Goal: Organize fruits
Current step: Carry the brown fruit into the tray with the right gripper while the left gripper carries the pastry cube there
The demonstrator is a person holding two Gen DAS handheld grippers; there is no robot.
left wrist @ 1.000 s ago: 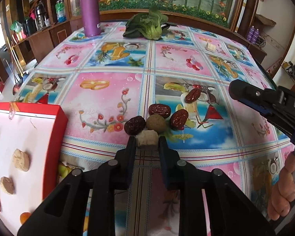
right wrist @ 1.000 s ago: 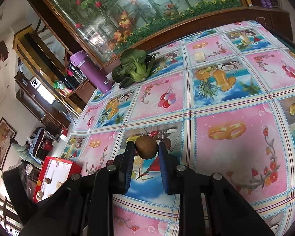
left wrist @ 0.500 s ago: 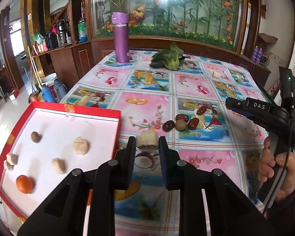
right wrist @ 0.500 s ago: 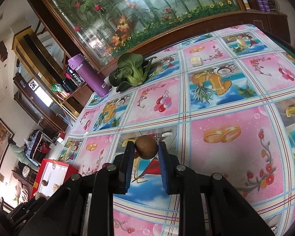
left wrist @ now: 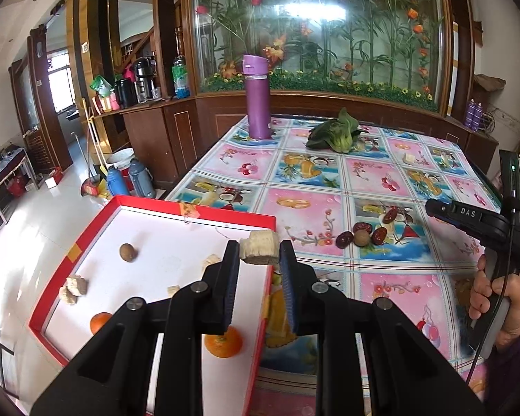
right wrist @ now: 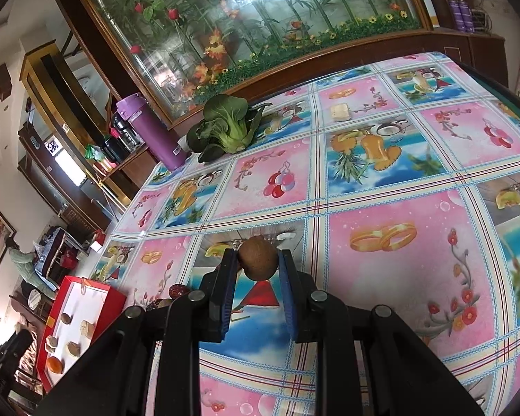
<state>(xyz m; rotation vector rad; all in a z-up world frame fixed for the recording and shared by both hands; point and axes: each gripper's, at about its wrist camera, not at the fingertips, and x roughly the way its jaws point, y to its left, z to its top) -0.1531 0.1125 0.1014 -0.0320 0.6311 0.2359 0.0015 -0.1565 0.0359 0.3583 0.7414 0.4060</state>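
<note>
Fingers of your left gripper (left wrist: pixel 259 254) pinch a pale cut fruit chunk (left wrist: pixel 259 250), long axis crosswise, raised over the red tray's (left wrist: pixel 260 289) right rim. Your right gripper (right wrist: pixel 258 265) pinches one round brown fruit (right wrist: pixel 257 257) above the tablecloth (right wrist: pixel 381 180). Two oranges (left wrist: pixel 223 342) lie nearest, four red dates (left wrist: pixel 344 239) farther.

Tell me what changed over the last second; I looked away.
The left tool, shut on the pale fruit chunk, lifted it from beside the dates and carried it left over the red tray. The right tool stayed shut on the brown fruit above the table.
</note>
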